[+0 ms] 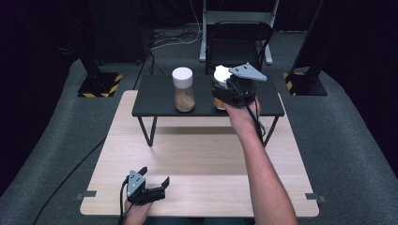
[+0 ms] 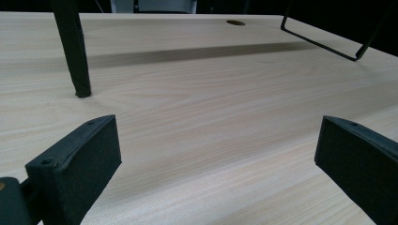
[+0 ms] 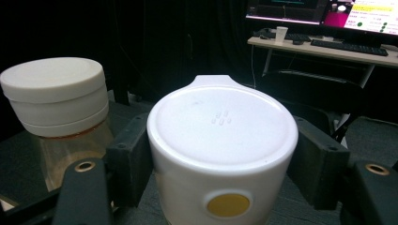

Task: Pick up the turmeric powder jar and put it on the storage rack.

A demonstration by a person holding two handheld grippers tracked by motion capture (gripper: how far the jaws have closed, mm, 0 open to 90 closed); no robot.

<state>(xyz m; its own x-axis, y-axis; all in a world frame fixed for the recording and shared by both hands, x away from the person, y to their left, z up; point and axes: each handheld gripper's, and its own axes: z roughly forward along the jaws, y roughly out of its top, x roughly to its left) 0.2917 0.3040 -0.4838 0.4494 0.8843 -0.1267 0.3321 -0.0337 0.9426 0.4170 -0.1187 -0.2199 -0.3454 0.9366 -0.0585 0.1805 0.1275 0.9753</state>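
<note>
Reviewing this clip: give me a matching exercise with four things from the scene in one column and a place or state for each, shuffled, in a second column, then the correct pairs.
Things:
1. left claw
2. right claw
3. glass jar
4. chair

Places or states:
A. behind the black shelf
B. open, low over the wooden table
C. on the shelf, part filled with brown contents
D. around the white-lidded container

Pairs: 1-B, 2-D, 3-C, 4-A
</note>
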